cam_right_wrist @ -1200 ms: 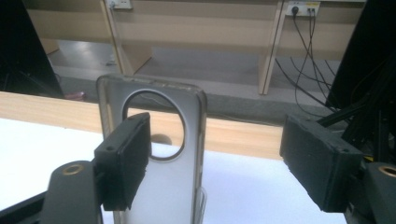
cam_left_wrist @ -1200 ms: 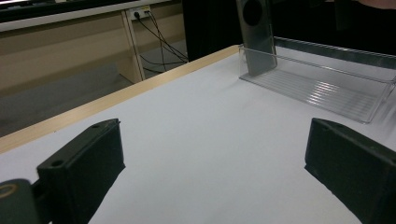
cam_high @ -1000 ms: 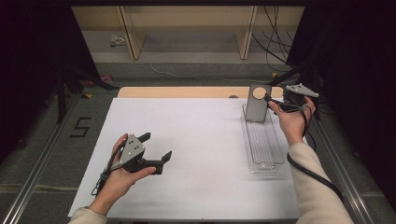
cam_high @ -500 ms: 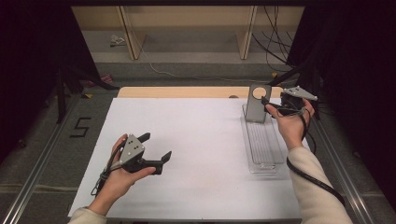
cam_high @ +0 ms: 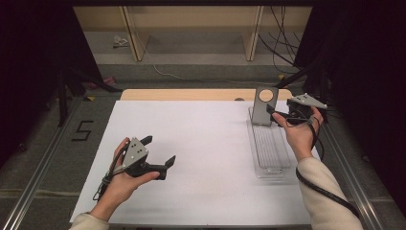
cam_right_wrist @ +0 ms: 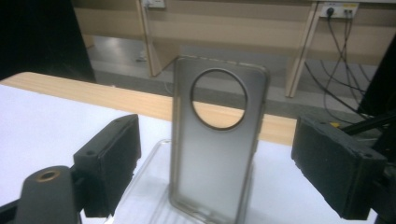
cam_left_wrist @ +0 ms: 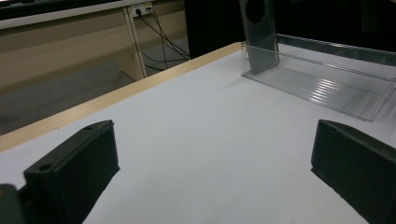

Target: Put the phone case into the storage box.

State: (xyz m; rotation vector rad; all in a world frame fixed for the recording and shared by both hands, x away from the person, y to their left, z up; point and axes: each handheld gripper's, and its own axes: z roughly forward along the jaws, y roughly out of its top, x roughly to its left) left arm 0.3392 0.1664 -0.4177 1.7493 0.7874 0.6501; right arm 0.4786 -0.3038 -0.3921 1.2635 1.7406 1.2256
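Now | translucent round-holed phone case (cam_right_wrist: 215,149) upright | right gripper (cam_right_wrist: 215,163) spread | left gripper (cam_left_wrist: 210,172) spread

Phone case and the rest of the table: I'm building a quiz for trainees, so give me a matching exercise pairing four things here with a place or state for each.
Things:
1. phone case
2. clear tray
3. left gripper
4. right gripper

Places or states:
a. lies flat along the right side of the white sheet
b. open, on the near left of the sheet, nothing between its jaws
c. stands upright at the tray's far end
d. open, jaws either side of the case without pressing it

Pairs: 1-c, 2-a, 3-b, 4-d
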